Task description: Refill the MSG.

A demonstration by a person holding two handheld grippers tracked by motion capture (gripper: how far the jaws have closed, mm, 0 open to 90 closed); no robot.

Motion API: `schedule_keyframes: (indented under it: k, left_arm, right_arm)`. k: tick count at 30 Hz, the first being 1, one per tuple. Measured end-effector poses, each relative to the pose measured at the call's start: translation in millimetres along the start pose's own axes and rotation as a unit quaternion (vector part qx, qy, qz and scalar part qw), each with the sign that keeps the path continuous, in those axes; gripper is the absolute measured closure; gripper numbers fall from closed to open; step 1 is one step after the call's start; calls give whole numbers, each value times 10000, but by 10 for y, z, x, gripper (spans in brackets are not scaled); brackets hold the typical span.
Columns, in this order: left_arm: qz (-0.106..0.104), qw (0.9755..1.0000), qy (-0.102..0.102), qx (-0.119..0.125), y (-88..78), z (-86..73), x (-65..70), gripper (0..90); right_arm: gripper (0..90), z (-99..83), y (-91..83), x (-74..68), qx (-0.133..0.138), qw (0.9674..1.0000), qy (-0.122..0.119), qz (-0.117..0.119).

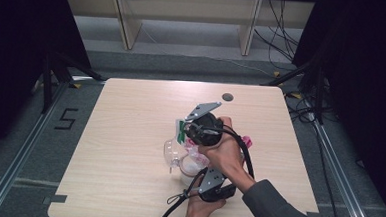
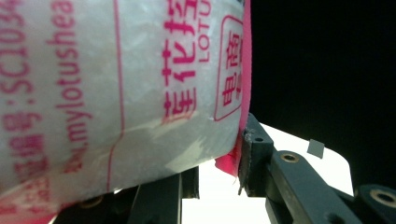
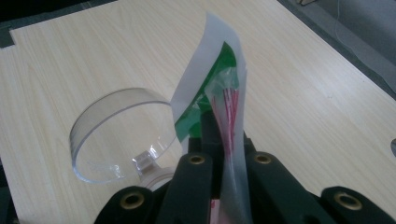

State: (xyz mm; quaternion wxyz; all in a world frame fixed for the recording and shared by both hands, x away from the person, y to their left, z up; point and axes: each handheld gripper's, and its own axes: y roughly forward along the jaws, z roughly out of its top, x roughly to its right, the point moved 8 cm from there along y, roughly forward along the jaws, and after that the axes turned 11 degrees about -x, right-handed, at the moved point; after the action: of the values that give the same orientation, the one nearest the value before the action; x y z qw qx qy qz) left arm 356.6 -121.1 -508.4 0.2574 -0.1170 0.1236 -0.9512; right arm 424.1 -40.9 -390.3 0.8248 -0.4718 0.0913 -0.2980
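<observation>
A bag (image 1: pixel 194 162) of white grains with pink print sits near the table's front middle; up close, the bag (image 2: pixel 116 93) shows pink lettering. My left gripper (image 1: pixel 201 170) comes in from the front edge, and the left gripper (image 2: pixel 205 161) is shut on the bag's lower body. My right gripper (image 1: pixel 185 133) reaches in from above. In its own view the right gripper (image 3: pixel 212 126) is shut on the bag's white and green top strip (image 3: pixel 210 70). A clear round plastic container (image 1: pixel 171 152) stands beside the bag on its left, also seen as the container (image 3: pixel 112 121).
The pale wooden table (image 1: pixel 129 135) has a dark round hole (image 1: pixel 227 97) near its far edge. Metal rails and cables (image 1: pixel 284 48) run over the grey floor around it. A black "5" mark (image 1: pixel 66 118) lies on the floor to the left.
</observation>
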Motion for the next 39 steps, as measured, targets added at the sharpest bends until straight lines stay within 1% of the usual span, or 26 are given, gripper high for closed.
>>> schedule_keyframes:
  k: [1,2,3,4,6,11,13,14,16,17,18,19,20,21,22,24,26,27,28,29,30,32,33,37,38,39]
  left_arm:
    - [-40,10000,-28,13,-1,1,6,726]
    - [-40,10000,-28,13,-1,1,6,727]
    - [-51,10000,-49,3,0,3,0,728]
    - [-29,10000,-36,3,-2,3,-4,727]
    - [-44,10000,-2,2,-11,1,-5,727]
    - [-72,10000,-30,3,-3,-5,5,727]
    - [-74,10000,-31,-17,-2,-7,3,728]
    - [-74,10000,-34,-19,-2,-5,4,727]
    - [-85,10000,-36,9,-2,-2,10,727]
    - [-85,10000,-36,9,-2,-2,10,727]
    - [-194,9994,-230,165,16,27,50,727]
    - [-197,9993,-268,192,21,34,52,727]
    - [-194,9993,-266,197,20,34,51,727]
    - [-154,9997,-154,112,8,17,34,727]
    - [-94,9999,-44,9,-4,-1,10,727]
    - [-207,9992,-274,191,20,33,56,727]
    - [-217,9992,-261,205,20,33,61,727]
    - [-214,9993,-247,202,20,32,60,727]
    - [-118,9999,-72,36,1,4,21,727]
    - [-89,10000,-32,-6,-3,-1,8,727]
    - [-213,9993,-258,193,19,35,57,727]
    - [-231,9991,-279,207,21,31,65,727]
    - [-236,9991,-270,207,23,32,64,727]
    - [-236,9992,-252,208,16,37,59,727]
    - [-244,9991,-276,204,22,30,65,727]
    - [-250,9991,-276,201,23,31,65,727]
  right_arm:
    - [900,-5,-9,-47,-69,9997,166,142]
    - [900,-5,-9,-47,-69,9997,166,142]
    - [900,8,18,0,14,10000,-50,-50]
    - [900,11,22,-14,14,10000,-92,-1]
    - [900,14,9,-38,-11,9999,-29,117]
    - [900,1,29,-8,-29,10000,21,-21]
    - [900,-2,17,-29,-43,9999,52,128]
    - [900,6,26,-8,25,10000,57,47]
    - [900,2,24,-4,-14,10000,4,62]
    - [900,-2,21,-20,-49,9999,68,96]
    - [900,4,26,-14,-34,9999,69,76]
    - [900,5,30,-4,-29,10000,56,40]
    - [900,6,31,-9,-32,10000,81,44]
    - [900,-5,32,8,-80,10000,5,-6]
    - [900,-10,28,-5,-121,9999,77,27]
    - [900,-8,32,25,-91,9999,7,-46]
    - [900,-3,31,-25,-83,9998,123,116]
    - [900,-2,32,-23,-77,9999,115,102]
    - [900,-1,35,-13,-59,9999,98,79]
    - [900,-1,30,-10,-54,9999,106,83]
    - [900,13,36,8,10,10000,-33,53]
    - [900,6,50,-10,-32,10000,58,35]
    - [900,-7,50,1,-104,9999,-23,21]
    - [900,3,44,-11,-39,9999,85,84]
    - [900,3,58,-11,-60,9999,-37,73]
    - [900,-4,65,-20,-86,9999,66,59]
